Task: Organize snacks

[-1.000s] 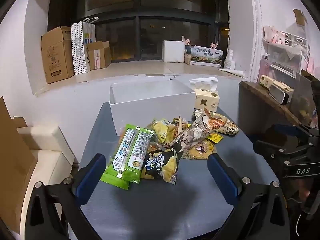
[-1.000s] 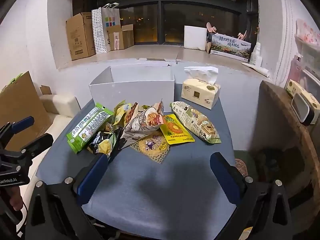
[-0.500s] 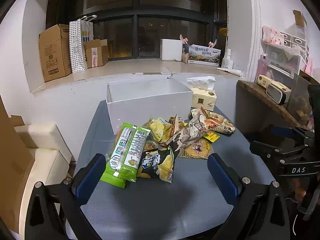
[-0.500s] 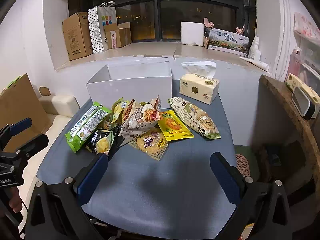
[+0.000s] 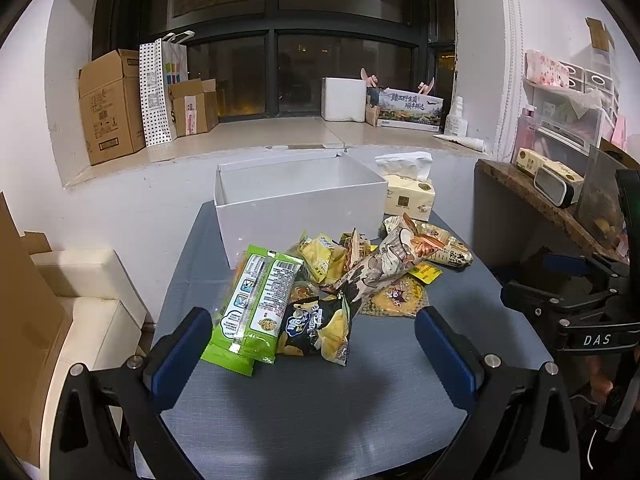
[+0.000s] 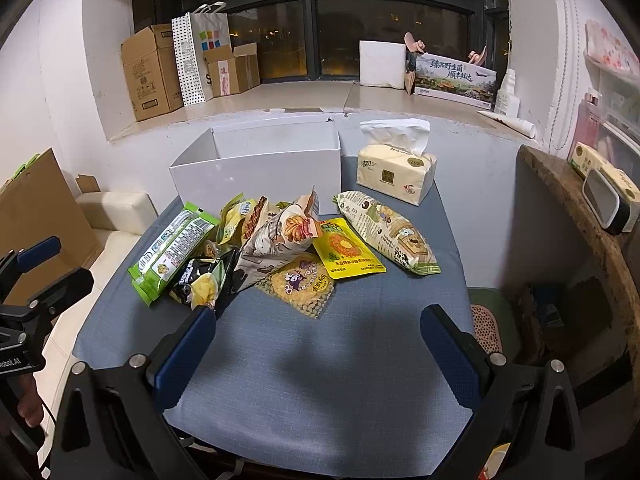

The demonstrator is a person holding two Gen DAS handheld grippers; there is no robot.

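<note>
White box (image 5: 298, 204) sits empty behind the snack pile (image 6: 276, 244); my left hand-held gripper (image 5: 314, 344) and right hand-held gripper (image 6: 318, 346) hover wide, choosing a packet.

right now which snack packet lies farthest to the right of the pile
The long pale packet with green ends. It lies apart on the pile's right edge, in front of the tissue pack, beside the yellow pouch; the others cluster left.

Tissue pack (image 6: 394, 174) on table (image 6: 320, 360), cardboard boxes (image 6: 150, 72) on windowsill (image 6: 320, 98)
</note>
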